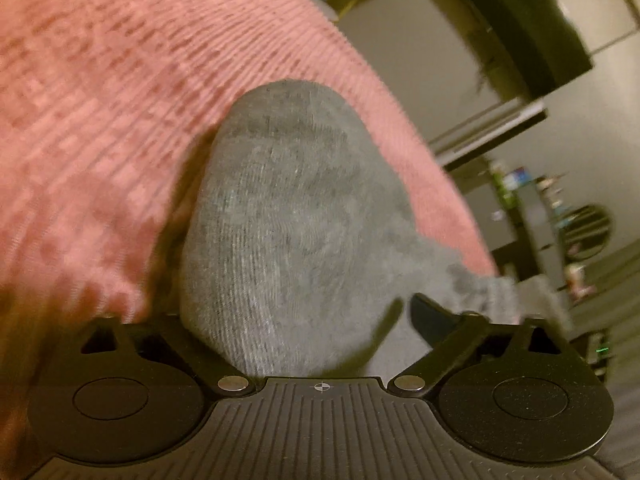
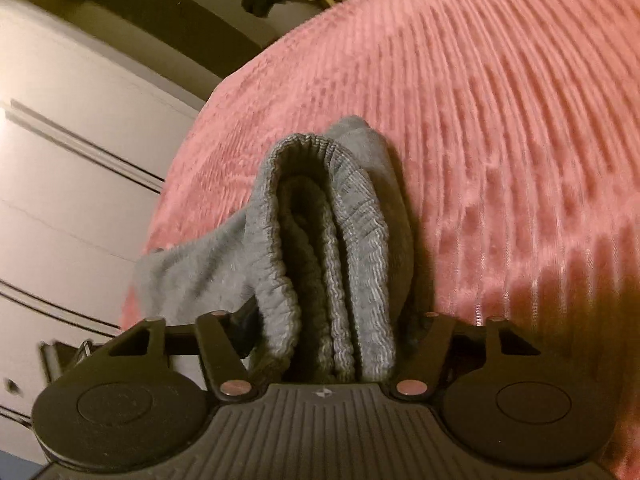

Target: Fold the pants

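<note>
Waistband (image 2: 320, 216) — right view only.

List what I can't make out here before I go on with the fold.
- Left wrist view: the left claw fingertips and any grip, covered by the grey pants.
- Right wrist view: the right claw pads, buried in the bunched waistband.
- Both views: the pants' overall layout and legs, cut off by the claw bodies and frame edge.
- Both views: the pink blanket texture and room behind, motion-blurred.
</note>
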Available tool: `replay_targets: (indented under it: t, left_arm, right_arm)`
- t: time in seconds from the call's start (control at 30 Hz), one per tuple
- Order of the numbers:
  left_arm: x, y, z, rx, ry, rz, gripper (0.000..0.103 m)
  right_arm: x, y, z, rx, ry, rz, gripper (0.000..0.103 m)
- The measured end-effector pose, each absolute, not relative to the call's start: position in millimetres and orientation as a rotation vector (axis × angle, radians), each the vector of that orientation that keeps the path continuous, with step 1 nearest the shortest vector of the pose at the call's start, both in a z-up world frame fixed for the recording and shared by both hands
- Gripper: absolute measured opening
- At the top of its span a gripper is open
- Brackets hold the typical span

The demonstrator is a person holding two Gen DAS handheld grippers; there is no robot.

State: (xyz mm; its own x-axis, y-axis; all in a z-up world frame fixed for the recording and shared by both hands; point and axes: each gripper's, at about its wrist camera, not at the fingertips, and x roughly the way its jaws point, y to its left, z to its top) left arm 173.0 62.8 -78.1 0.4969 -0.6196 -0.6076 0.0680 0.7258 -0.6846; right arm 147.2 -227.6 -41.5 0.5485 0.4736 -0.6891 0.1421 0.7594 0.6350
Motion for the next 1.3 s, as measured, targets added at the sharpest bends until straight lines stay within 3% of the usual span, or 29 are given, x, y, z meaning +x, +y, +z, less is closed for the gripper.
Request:
replay_targets:
  t: [0.07,0.27,0.63,0.7,0.77,0.83,0.9,1.3]
  left_arm:
    - [172,61,-72,-0.593,0.993,-0.403,0.068]
    - [165,66,-60,-0.630,0.974,-0.381,0.041]
    - [166,96,1,-0.658,0.793,-0.372,0.037]
    - [171,105,10,-0.657,0.750,-0.343,0.042]
    - [173,114,13,-0.657,0.718,-0.234,0.074]
    - [171,119,12,-0.606,0.721,-0.115,0.093]
    - [160,121,5,-0.576,0.714,-0.078,0.095]
    - [84,98,-45,-0.663,0.728,0.059,0.096]
  right_arm:
    - [146,-218,-32,0.665,0.979,0.203,0.056]
    - [141,-193,4,0.632,0.903,0.235,0.052]
    - [186,-141,64,0.526,0.791,0.321,0.051]
    - [197,-139,72,0.528,0.756,0.329,0.053]
    - [209,-138,77,0.496,0.742,0.295,0.073]
    - [216,-141,80,0.458,0.724,0.163,0.080]
    - [209,-150,83,0.465,0.661,0.088,0.082]
    - [145,-153,-12,0.791,0.823,0.084,0.078]
